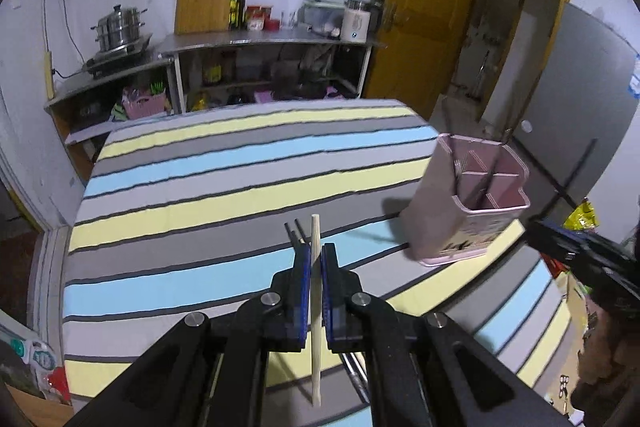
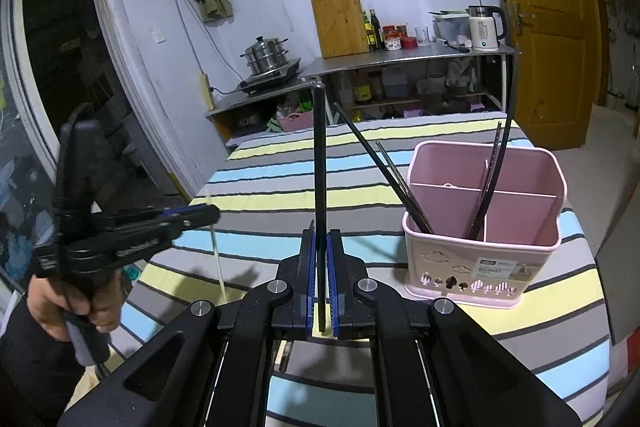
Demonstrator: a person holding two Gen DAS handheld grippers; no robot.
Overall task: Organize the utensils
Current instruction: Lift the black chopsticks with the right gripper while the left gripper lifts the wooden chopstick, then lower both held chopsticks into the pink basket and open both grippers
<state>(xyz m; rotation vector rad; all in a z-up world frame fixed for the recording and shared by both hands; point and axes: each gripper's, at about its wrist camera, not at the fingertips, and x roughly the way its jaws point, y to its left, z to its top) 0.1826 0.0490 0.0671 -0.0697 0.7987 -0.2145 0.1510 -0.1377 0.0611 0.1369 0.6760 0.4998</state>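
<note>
Left tongs [image 1: 316,259] clamp a wooden chopstick [image 1: 315,307]; right tongs [image 2: 321,247] clamp a black chopstick [image 2: 319,167].

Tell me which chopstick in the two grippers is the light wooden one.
The one in the left gripper: a pale wooden chopstick. The right gripper clamps a black chopstick.

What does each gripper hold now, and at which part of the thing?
The left gripper holds a pale wooden chopstick near its middle. The right gripper holds a black chopstick near its lower end.

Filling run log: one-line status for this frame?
left tongs: shut on wooden chopstick | right tongs: shut on black chopstick | pink holder: holds dark chopsticks
</note>
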